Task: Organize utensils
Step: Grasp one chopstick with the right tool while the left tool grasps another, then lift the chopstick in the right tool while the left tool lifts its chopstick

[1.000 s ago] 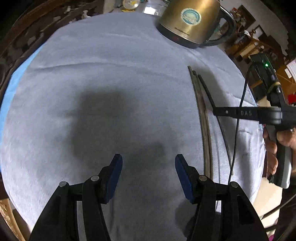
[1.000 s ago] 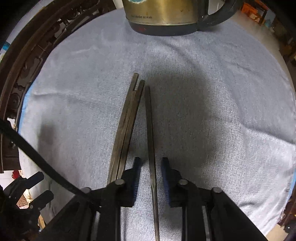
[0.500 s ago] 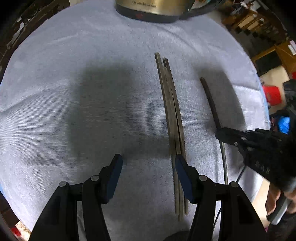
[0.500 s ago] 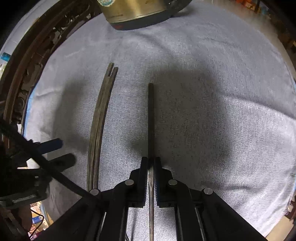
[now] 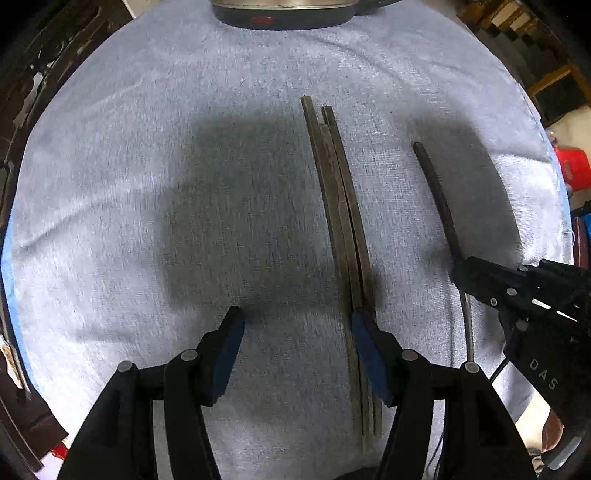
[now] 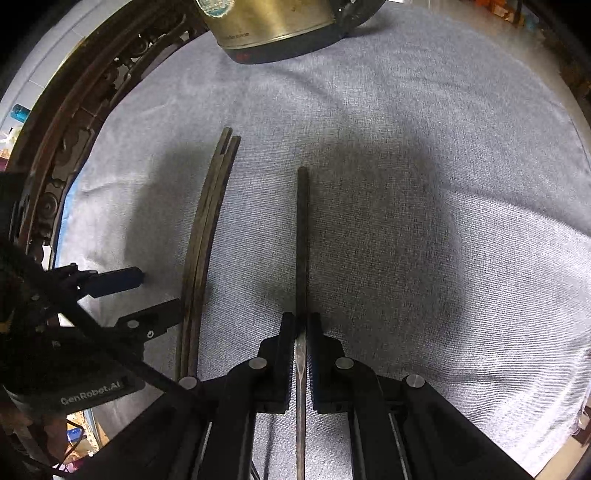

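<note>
Three brown chopsticks (image 5: 340, 206) lie bundled lengthwise on the grey cloth (image 5: 147, 184). My left gripper (image 5: 295, 317) points straight down over the cloth with its jaws opening. Only bare cloth lies between them, and the bundle runs under its right finger (image 5: 369, 354). A single dark chopstick (image 6: 302, 240) lies apart to the right of the bundle (image 6: 207, 221). My right gripper (image 6: 301, 321) is shut on its near part, and its far end rests on the cloth. In the left wrist view the right gripper (image 5: 461, 266) holds that chopstick (image 5: 437, 195) at the right.
A brass-coloured kettle (image 6: 277, 26) on a dark base stands at the far edge of the cloth. Carved dark woodwork (image 6: 74, 110) curves around the left side. A red stool (image 5: 572, 166) stands beyond the table's right edge.
My right gripper has shut on the single chopstick and drawn it rightward away from the bundle. My left gripper has moved right until the bundle lies at its right finger.
</note>
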`<state>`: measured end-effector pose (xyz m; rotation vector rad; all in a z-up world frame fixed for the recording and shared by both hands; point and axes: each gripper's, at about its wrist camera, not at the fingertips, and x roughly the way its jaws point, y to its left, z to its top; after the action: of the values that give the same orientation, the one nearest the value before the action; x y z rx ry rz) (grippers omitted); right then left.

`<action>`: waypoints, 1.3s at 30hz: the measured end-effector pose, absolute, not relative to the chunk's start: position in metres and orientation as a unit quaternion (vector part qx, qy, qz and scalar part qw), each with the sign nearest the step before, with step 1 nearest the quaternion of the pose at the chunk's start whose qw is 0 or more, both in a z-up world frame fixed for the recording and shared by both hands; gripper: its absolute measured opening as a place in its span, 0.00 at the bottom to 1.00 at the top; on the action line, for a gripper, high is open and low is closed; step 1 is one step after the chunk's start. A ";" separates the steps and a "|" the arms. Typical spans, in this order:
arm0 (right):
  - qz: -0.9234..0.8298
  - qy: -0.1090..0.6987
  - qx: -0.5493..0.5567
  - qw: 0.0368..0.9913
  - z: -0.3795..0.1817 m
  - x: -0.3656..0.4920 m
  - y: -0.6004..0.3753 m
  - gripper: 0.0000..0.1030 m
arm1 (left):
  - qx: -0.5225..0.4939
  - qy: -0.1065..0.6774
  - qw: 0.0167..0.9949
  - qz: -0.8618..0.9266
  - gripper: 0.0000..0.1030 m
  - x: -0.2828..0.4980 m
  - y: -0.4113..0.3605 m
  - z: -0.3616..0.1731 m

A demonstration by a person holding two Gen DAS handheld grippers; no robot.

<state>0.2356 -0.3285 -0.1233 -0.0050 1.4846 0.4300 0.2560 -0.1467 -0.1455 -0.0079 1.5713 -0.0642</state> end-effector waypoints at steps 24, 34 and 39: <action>0.190 0.702 -0.013 0.686 -0.122 0.249 -0.308 0.07 | 0.041 0.741 0.669 -0.042 0.11 0.310 -0.158 -0.147; 0.170 0.730 -0.048 0.661 -0.123 0.261 -0.294 0.07 | 0.073 0.749 0.656 -0.048 0.09 0.310 -0.135 -0.150; 0.163 0.729 -0.049 0.663 -0.123 0.269 -0.289 0.08 | 0.061 0.748 0.659 -0.054 0.16 0.328 -0.144 -0.149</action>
<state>0.2685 -0.2886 -0.1230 -0.1108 1.6486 0.3692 0.3281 -0.1436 -0.1494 0.1373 1.6939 -0.1223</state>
